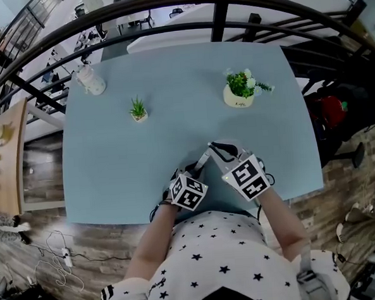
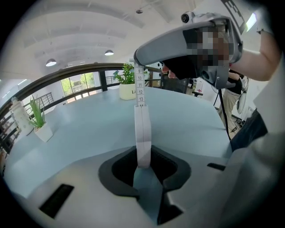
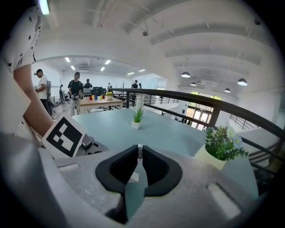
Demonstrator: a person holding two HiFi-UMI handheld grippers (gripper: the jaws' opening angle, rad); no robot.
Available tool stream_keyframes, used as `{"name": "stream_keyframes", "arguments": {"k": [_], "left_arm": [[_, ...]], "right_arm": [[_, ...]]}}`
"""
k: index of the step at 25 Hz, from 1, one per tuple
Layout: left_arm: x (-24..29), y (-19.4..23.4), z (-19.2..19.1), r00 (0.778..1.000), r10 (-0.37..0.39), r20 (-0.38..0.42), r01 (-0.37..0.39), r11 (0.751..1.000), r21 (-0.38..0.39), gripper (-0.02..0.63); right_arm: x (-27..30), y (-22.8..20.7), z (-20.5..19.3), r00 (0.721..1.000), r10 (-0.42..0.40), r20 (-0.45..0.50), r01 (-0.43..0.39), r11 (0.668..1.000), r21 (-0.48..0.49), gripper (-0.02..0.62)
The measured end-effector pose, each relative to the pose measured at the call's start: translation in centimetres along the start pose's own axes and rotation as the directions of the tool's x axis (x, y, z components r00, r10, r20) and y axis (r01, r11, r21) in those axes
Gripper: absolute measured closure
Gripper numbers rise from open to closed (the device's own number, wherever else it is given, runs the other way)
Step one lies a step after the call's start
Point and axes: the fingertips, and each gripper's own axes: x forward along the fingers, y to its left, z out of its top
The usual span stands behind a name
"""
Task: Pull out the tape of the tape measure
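L gripper (image 2: 143, 164) is clamped on the lower end of the white tape (image 2: 141, 129). The strip, w/ printed nos., runs straight from its jaws up to the R gripper (image 3: 139, 153), whose jaws are pinched nearly together on the tape's other end. Both grippers are close together at the near edge of the blue table (image 1: 112, 163), tips angled toward each other. Can't make out the case. Further back on the table: flower pot (image 1: 239, 97) at right, small plant (image 1: 138, 111) in the middle, bottle (image 1: 92, 81) in the far-left corner.

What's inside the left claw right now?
The white tape measure case, seen edge-on, is gripped in the left claw. Its numbered tape runs up into the right claw. The pads cover the case's flat sides.
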Motion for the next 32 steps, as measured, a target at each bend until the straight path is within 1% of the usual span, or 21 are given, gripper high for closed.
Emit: {"name": "stream_keyframes", "arguments": {"k": [4,9,12,16,19,22,26,29,32], "left_arm": [[0.0,0.1,0.0,1.000,-0.001,0.001,0.001,1.000,0.002,0.522],[0.0,0.2,-0.1,1.000,-0.004,0.002,0.004,1.000,-0.001,0.523],[-0.1,0.2,0.0,1.000,-0.003,0.003,0.003,1.000,0.004,0.523],[-0.1,0.1,-0.1,1.000,-0.002,0.002,0.002,1.000,0.000,0.523],[-0.1,0.2,-0.1,1.000,0.000,0.003,0.000,1.000,-0.002,0.522],[-0.1,0.1,0.0,1.000,0.002,0.002,-0.002,1.000,0.000,0.523],[-0.1,0.1,0.0,1.000,0.007,0.003,-0.007,1.000,0.000,0.522],[0.0,0.1,-0.1,1.000,0.008,0.003,-0.008,1.000,0.003,0.523],[0.0,0.1,-0.2,1.000,0.010,0.004,-0.010,1.000,0.002,0.523]], "right_arm": [[-1.0,-1.2,2.0,0.998,-0.041,0.056,0.041,0.999,0.007,0.555],[-1.5,-1.5,3.1,0.997,-0.042,0.063,0.044,0.999,-0.028,0.555],[-2.6,-3.0,4.5,0.992,-0.074,0.099,0.076,0.997,-0.013,0.555],[-3.9,-4.4,6.2,0.985,-0.109,0.134,0.112,0.994,-0.018,0.555],[-4.4,-5.2,6.7,0.984,-0.119,0.134,0.121,0.993,-0.008,0.555],[-4.6,-5.0,6.9,0.985,-0.115,0.131,0.117,0.993,-0.006,0.555],[-4.9,-4.9,7.1,0.985,-0.112,0.129,0.118,0.992,-0.042,0.555],[-5.8,-5.7,8.2,0.979,-0.132,0.155,0.140,0.989,-0.043,0.555],[-6.3,-6.1,8.8,0.979,-0.130,0.158,0.140,0.989,-0.054,0.555]]}}
